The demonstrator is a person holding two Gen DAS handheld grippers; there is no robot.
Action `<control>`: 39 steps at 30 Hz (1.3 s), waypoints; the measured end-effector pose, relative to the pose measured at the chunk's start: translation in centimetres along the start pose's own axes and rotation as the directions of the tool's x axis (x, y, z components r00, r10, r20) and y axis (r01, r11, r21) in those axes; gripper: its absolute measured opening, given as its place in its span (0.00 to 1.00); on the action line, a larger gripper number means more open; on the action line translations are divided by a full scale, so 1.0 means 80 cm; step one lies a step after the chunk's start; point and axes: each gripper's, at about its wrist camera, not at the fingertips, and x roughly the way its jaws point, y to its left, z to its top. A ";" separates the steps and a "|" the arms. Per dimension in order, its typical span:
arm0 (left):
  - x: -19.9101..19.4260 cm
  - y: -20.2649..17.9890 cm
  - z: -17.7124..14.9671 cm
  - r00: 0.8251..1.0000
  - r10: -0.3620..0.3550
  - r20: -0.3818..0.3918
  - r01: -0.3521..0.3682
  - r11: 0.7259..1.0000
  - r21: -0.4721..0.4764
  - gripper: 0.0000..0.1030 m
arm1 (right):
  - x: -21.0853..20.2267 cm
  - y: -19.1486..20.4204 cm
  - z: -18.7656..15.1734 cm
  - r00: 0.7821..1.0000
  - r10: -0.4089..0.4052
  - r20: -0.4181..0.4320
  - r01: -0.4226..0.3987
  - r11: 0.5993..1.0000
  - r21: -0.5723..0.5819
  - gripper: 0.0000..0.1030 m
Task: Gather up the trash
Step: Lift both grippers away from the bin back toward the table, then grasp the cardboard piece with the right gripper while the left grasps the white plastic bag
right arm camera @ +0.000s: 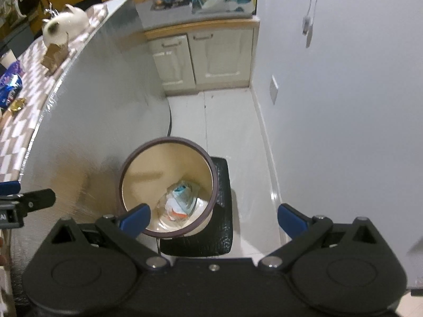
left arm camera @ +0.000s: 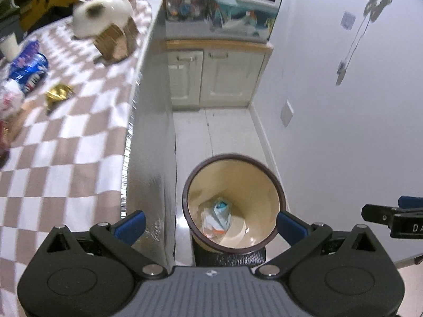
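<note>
Both grippers hang above a round bin that stands on a dark stool on the floor, beside the table. The left gripper has its 2 blue-tipped fingers spread wide, one to each side of the bin's rim, and nothing between them. The right gripper is likewise spread and empty, over the bin's near edge and the stool. At the bottom of the bin lies crumpled trash, clear plastic with blue and orange.

More trash sits on the table, well away from the bin: a gold wrapper, a blue packet beyond it, and a crinkled bag at the frame's edge.

This looks like the moment just after a drop, between 2 items. The next move likely calls for swinging a gripper back over the table and closing on the gold wrapper, the piece nearest the bin.
</note>
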 end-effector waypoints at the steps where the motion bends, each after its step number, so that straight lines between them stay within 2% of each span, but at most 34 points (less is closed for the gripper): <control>1: -0.011 0.003 -0.002 1.000 -0.001 0.018 0.001 1.000 -0.004 1.00 | -0.008 0.002 -0.002 1.000 -0.003 0.013 0.003 1.000 0.001 1.00; 10: -0.106 0.038 -0.030 0.989 0.002 0.147 0.004 0.999 -0.037 1.00 | -0.092 0.034 -0.025 0.987 0.007 0.162 -0.006 1.000 -0.006 1.00; 16: -0.160 0.069 -0.046 0.973 0.036 0.228 -0.020 0.997 -0.073 1.00 | -0.135 0.063 -0.043 0.967 0.031 0.251 -0.023 0.999 -0.035 1.00; 22: -0.205 0.102 -0.060 0.955 0.067 0.290 -0.040 0.995 -0.096 1.00 | -0.156 0.103 -0.048 0.951 0.065 0.303 -0.039 0.995 -0.092 1.00; 27: -0.234 0.134 -0.068 0.937 0.105 0.334 -0.064 0.989 -0.132 1.00 | -0.165 0.144 -0.042 0.936 0.111 0.335 -0.066 0.987 -0.144 1.00; 31: -0.250 0.163 -0.071 0.926 0.147 0.349 -0.090 0.981 -0.173 1.00 | -0.171 0.176 -0.030 0.913 0.195 0.359 -0.127 0.971 -0.203 1.00; 36: -0.256 0.193 -0.062 0.916 0.210 0.343 -0.135 0.964 -0.229 1.00 | -0.166 0.219 -0.002 0.894 0.256 0.367 -0.160 0.949 -0.271 1.00; 39: -0.253 0.210 -0.050 0.903 0.261 0.340 -0.169 0.946 -0.277 1.00 | -0.156 0.240 0.022 0.881 0.305 0.361 -0.192 0.929 -0.316 1.00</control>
